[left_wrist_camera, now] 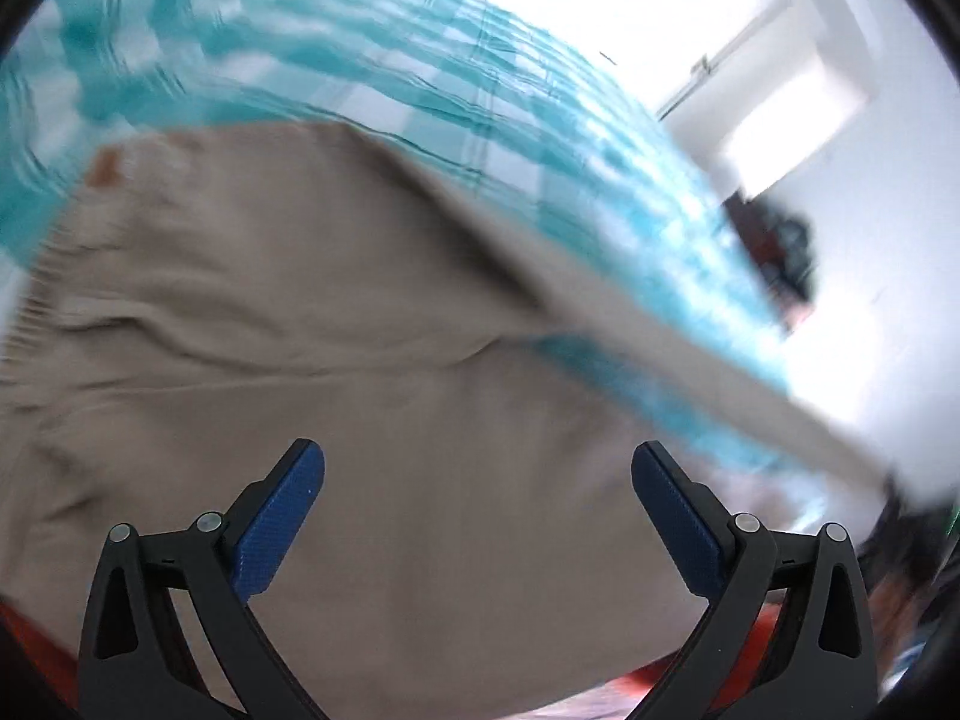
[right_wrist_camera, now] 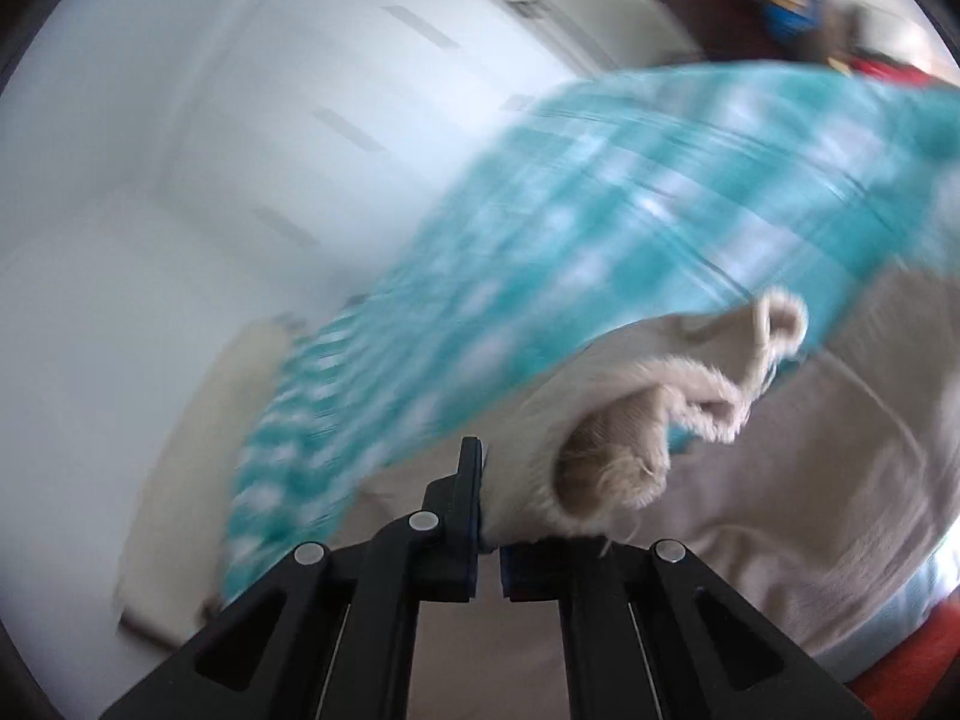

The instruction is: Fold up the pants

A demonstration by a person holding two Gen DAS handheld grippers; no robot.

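Your right gripper (right_wrist_camera: pixel 489 531) is clamped on a bunched edge of the beige pants (left_wrist_camera: pixel 336 312), the fabric pinched between the pads and puckering into a fleecy, rolled lip just beyond them. It looks like a hem or waistband edge, though the blur keeps that uncertain. Your left gripper (left_wrist_camera: pixel 477 516) hangs with its jaws wide apart, blue textured pads (left_wrist_camera: pixel 282 525) bare, nothing between them, right over the broad middle of the pants.

The pants lie spread on a teal-and-white checked cloth (left_wrist_camera: pixel 510 120) that covers the surface, one long stretch running away to the far right in the left wrist view. The cloth is soft and matte, with shallow creases, a small brown patch (left_wrist_camera: pixel 107 167) near its far left corner and a napped inner side showing where the edge is gathered.

You seem to be at the start of a fold, with one edge taken up. Next, the left gripper probably needs its own hold on the matching edge, so both sides lift evenly and the limp fabric does not sag or twist as you carry it over.
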